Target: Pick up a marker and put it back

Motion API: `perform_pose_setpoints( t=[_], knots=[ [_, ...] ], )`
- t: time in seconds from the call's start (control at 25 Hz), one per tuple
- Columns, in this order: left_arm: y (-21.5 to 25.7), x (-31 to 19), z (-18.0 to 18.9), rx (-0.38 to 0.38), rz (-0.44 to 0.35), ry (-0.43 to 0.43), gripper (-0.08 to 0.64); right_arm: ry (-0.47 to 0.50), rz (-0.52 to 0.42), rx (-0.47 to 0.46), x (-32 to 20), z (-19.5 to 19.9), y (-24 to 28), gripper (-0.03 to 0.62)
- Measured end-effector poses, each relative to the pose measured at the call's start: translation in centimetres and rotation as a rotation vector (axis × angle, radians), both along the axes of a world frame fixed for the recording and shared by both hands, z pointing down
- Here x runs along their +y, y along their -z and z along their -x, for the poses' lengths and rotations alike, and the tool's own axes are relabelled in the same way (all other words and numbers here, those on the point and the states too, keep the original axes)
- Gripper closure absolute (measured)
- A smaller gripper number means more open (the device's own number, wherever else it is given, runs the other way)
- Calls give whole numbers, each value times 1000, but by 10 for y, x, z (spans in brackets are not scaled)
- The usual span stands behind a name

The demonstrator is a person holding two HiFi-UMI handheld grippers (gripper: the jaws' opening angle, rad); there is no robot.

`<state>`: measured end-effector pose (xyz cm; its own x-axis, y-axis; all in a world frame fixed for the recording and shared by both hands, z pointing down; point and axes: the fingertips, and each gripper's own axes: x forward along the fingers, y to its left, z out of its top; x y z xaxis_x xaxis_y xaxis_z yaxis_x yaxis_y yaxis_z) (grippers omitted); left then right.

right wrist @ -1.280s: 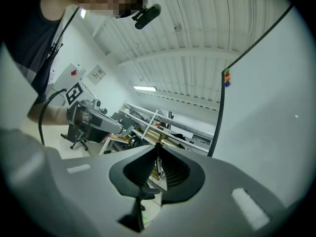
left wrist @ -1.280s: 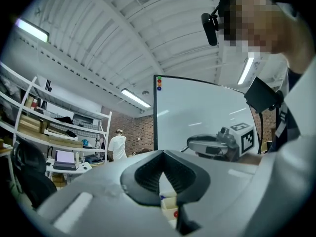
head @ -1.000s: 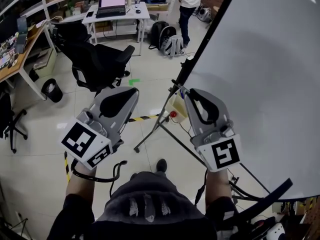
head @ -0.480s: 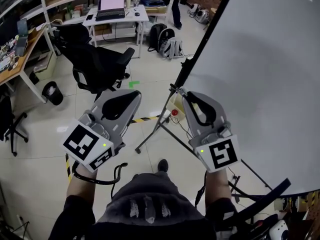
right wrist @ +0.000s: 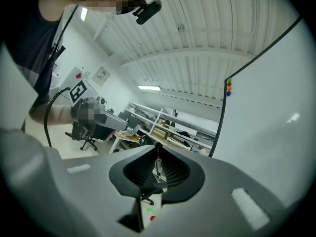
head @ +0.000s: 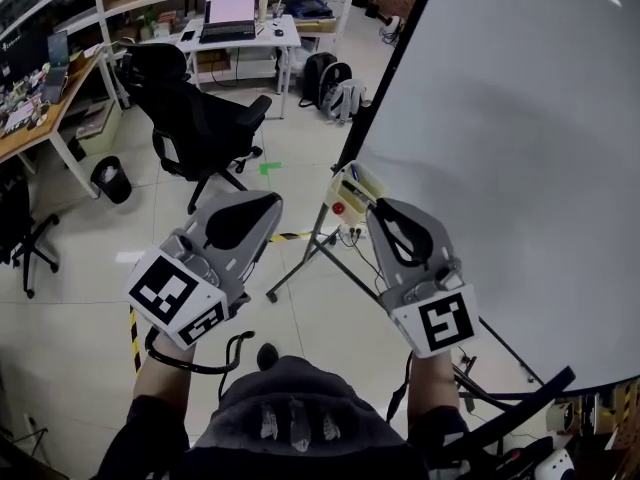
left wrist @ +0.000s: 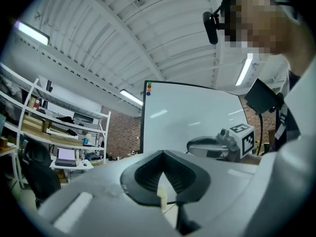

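Nothing is picked up yet. My left gripper [head: 268, 201] and right gripper [head: 381, 206] each have their jaws together at the tips, with nothing between them. I cannot pick out a marker for certain. I judge it lies in the small tray [head: 355, 183] on the whiteboard [head: 520, 138] stand, just beyond my right tips. Both steps, lifting it and returning it, remain. The stand's legs [head: 300, 263] spread below the tray, and 1 office chair [head: 205, 118] stands far left, well apart.
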<state>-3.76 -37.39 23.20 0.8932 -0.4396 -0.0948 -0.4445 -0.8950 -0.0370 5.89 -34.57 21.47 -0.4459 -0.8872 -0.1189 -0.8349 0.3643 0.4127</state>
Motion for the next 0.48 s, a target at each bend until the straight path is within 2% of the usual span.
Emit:
perform_pose_setpoints(
  t=[0.28, 0.48],
  knots=[
    [-2, 113, -29, -9, -17, 71, 554, 81, -20, -29, 117, -31, -6, 552],
    [-12, 207, -48, -11, 10, 128, 554, 126, 6, -27, 204, -58, -16, 552]
  ],
)
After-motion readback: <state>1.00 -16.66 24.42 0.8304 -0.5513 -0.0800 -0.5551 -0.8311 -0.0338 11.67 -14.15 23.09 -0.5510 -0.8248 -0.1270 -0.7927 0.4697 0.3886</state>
